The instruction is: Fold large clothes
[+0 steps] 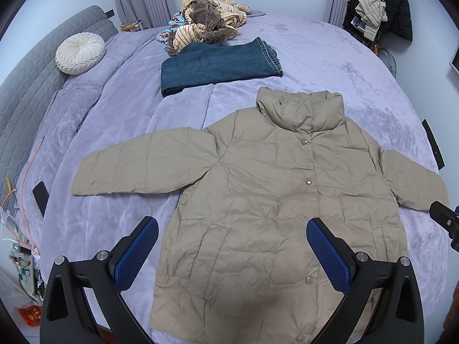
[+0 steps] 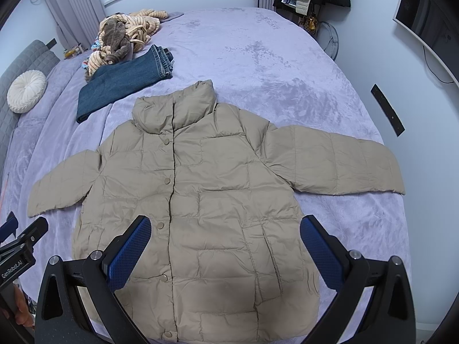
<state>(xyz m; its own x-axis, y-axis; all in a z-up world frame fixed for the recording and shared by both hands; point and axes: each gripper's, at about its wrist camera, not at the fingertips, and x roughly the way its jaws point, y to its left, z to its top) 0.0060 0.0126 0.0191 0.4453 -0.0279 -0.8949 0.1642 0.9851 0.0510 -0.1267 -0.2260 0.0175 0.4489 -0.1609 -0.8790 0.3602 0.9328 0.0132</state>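
Jacket (image 1: 258, 195) front and centre: a beige quilted puffer, snapped shut, lies face up and flat on the lavender bedspread (image 1: 330, 57), collar away from the cameras, hem nearest them, both sleeves flung out sideways. No fold made yet, so the whole job is ahead.

Left gripper (image 1: 232, 255) hangs above the lower left panel, blue pads (image 1: 134, 255) spread wide, nothing between them. Right gripper (image 2: 225, 255) mirrors it over the lower right panel, equally wide and holding nothing. Neither seems to touch the fabric, though the fisheye makes that hard to call.

Further up the bed, folded jeans (image 1: 218, 63) sit well apart from the collar, and beyond them a heap of striped plush clothes (image 1: 209, 25). A round white cushion (image 1: 80, 53) rests by the grey headboard (image 1: 43, 57).

Now the danger. My guess: this slick, puffy shell slides off the pads if only the top layer is pinched, and trapped air springs a folded sleeve straight back open. Grab one sleeve too hard and the body drags askew across that plush cover, so the fold lands crooked.
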